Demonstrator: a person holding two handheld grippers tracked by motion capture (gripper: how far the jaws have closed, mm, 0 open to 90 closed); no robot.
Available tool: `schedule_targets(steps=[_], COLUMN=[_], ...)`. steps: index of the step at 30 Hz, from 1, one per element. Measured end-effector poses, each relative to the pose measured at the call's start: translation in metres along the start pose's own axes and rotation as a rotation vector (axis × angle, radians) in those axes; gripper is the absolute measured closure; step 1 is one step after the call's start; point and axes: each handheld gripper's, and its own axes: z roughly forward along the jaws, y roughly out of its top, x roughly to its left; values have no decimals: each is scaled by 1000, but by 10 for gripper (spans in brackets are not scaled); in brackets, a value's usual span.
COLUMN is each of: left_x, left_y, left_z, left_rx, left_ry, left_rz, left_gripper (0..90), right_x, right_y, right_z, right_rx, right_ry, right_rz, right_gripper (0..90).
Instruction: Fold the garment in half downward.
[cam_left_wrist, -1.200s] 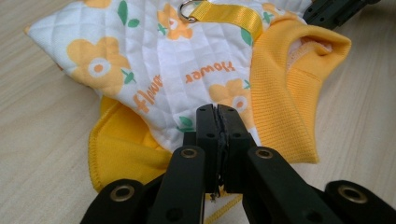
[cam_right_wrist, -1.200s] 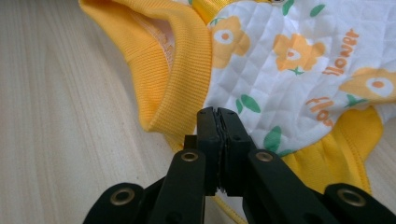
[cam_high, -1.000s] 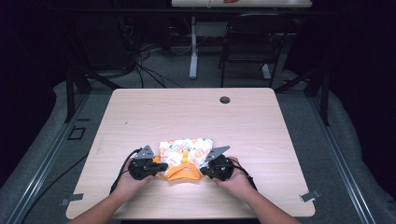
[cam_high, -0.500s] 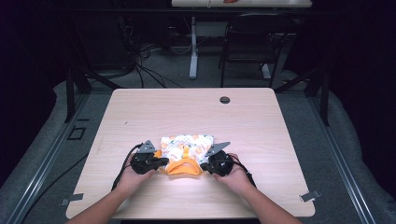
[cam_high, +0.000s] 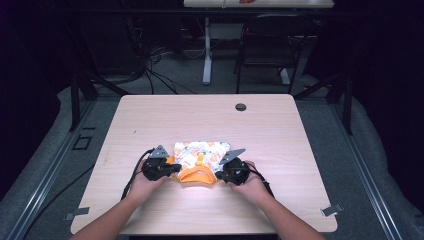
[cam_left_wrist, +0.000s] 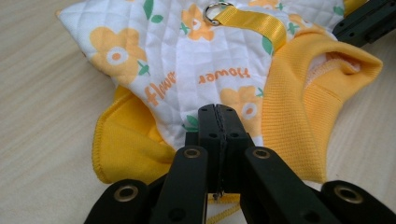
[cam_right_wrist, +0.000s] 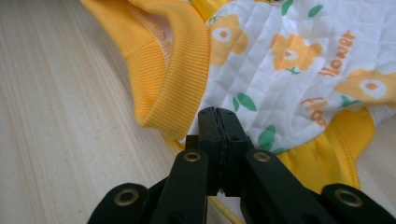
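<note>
Held the left tongs (cam_high: 172, 167) clenched on the near left hem of a small quilted white cloth vest with orange flowers and yellow ribbed trim (cam_high: 200, 152). Held the right tongs (cam_high: 220, 174) clenched the same way on the near right hem. Saw each pair of black jaws pressed flat together in its own gripper view, the left (cam_left_wrist: 217, 112) and the right (cam_right_wrist: 217, 114), with yellow edging caught under the tips. Gripped the tools from the near edge with the left hand (cam_high: 145, 182) and the right hand (cam_high: 252, 185).

Found the vest lying flat on the pale wooden bench (cam_high: 200, 110), nearer the near edge than the far one and roughly midway between the left and right edges. Pointed its yellow ribbed neck opening (cam_high: 197, 175) at the near edge, between the two tongs, with the body spread away towards the far edge. Laid out a little wider than deep, so with the long axis about parallel to the near edge. Ran a yellow webbing strap (cam_left_wrist: 252, 23) up the middle to a small metal ring (cam_left_wrist: 214, 11).

Noted a round dark grommet hole (cam_high: 241, 107) near the far edge. Beyond the bench, made out grey carpet floor (cam_high: 45, 145), tangled black cables (cam_high: 150, 65), a dark chair (cam_high: 265, 45) and a second pale tabletop (cam_high: 260, 2) in a dim room.
</note>
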Motion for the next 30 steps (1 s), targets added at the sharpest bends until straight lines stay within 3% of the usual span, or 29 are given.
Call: schedule_targets(steps=[9,18,30], left_x=[9,18,22], left_y=[13,22,23], left_z=[12,22,24], left_rx=[9,-2,-15], left_ry=[36,65,74], left_rz=[-3,-32,-50], left_gripper=[900,900,899], right_x=[-14,-31,-37], right_y=[5,10,13], right_z=[6,10,14], right_rx=[-14,-22,-32], right_ry=[-30,-56,-69], right_rz=[40,76,92], right_gripper=[897,896,895])
